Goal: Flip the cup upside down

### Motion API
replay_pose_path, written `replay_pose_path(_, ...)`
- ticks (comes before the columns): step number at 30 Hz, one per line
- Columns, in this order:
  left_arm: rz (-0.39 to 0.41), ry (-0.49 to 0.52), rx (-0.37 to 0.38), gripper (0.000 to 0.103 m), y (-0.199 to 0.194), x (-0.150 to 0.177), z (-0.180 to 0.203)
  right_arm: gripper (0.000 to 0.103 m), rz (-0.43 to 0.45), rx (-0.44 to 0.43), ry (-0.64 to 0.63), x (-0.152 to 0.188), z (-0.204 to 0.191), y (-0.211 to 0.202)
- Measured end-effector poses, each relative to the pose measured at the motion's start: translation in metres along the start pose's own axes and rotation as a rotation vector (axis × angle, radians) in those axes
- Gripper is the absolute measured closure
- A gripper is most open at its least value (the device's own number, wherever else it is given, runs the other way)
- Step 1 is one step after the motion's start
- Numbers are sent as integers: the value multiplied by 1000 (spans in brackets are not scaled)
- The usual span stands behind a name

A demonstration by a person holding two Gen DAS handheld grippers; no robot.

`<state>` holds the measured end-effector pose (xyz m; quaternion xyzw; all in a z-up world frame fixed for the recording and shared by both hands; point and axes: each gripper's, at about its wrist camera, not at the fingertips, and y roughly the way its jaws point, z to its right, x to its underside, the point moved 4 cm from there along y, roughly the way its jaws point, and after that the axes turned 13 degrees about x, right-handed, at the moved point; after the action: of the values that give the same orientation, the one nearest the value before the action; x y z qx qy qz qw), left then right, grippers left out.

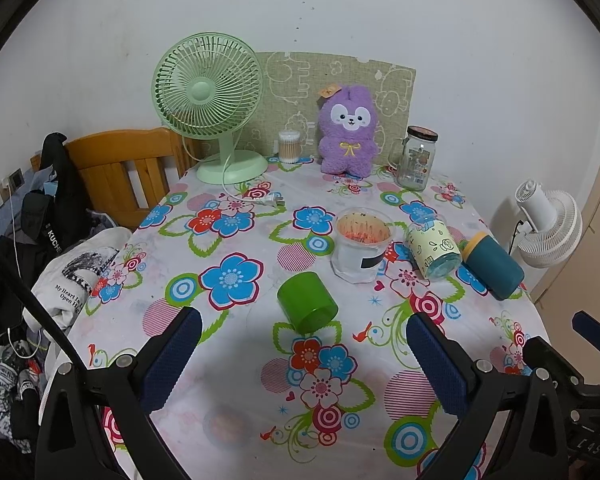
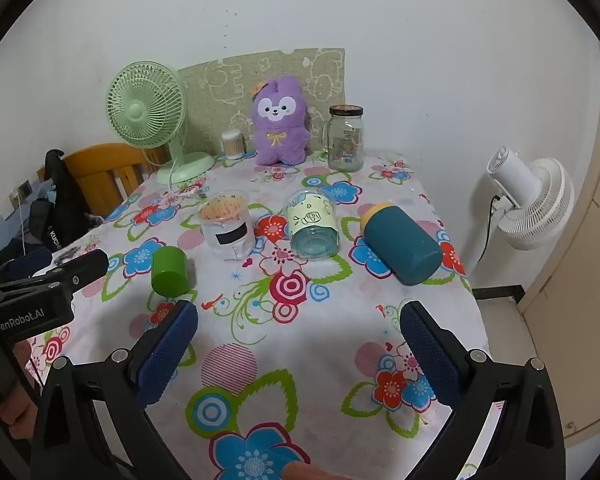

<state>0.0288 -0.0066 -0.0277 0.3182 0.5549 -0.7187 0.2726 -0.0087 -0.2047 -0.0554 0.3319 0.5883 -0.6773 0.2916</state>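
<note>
A green plastic cup (image 1: 307, 302) lies on its side on the flowered tablecloth (image 1: 236, 380), mouth toward me; it also shows in the right wrist view (image 2: 169, 271). A clear cup (image 1: 362, 245) stands upright. A yellow-labelled cup (image 1: 434, 250) and a teal cup with a yellow band (image 1: 494, 265) lie on their sides. My left gripper (image 1: 303, 354) is open and empty, just short of the green cup. My right gripper (image 2: 299, 350) is open and empty over the cloth, short of the lying cups.
At the back stand a green fan (image 1: 212, 108), a purple plush toy (image 1: 350, 130), a cotton swab jar (image 1: 290, 146) and a glass jar (image 1: 416, 158). A white fan (image 2: 530, 204) stands off the table's right edge. Clothes and a wooden chair (image 1: 116, 168) are at left.
</note>
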Motion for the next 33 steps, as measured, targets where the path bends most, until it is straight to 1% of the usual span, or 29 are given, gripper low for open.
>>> replay_pose_path(10,-6,-3,5,0,-1,3,2,1,-4,-6,-23,-3,-2,5)
replay_pose_path(11,-7,-3,3,0,-1,3,3,1,-6,-6,-26,-1,2,0)
replay_pose_path(14,-10,-5,-5,0,1,4,5,1,-8,-5,-32,2,-2,9)
replay_pose_path(19,-26,-15,-4,0,8,2,5,1,-27,-30,-35,-1,3,18)
replay_pose_path(23,-50,-29,-4,0,18,0,7,1,-35,-19,-64,-4,9,32)
replay_pose_path(24,-56,-31,-2,0,21,0,7,1,-65,7,-93,-6,13,38)
replay_pose_path(26,-69,-37,2,0,27,0,9,1,-64,22,-107,-9,19,46)
replay_pose_path(28,-78,-45,4,0,33,-1,10,1,-64,20,-115,-13,25,57)
replay_pose_path(29,-84,-49,8,0,36,-2,11,1,-75,24,-119,-14,28,64)
replay_pose_path(30,-90,-53,12,0,39,-2,13,1,-108,20,-112,-13,32,71)
replay_pose_path(33,-109,-56,28,0,50,-4,20,1,-128,17,-96,-17,43,94)
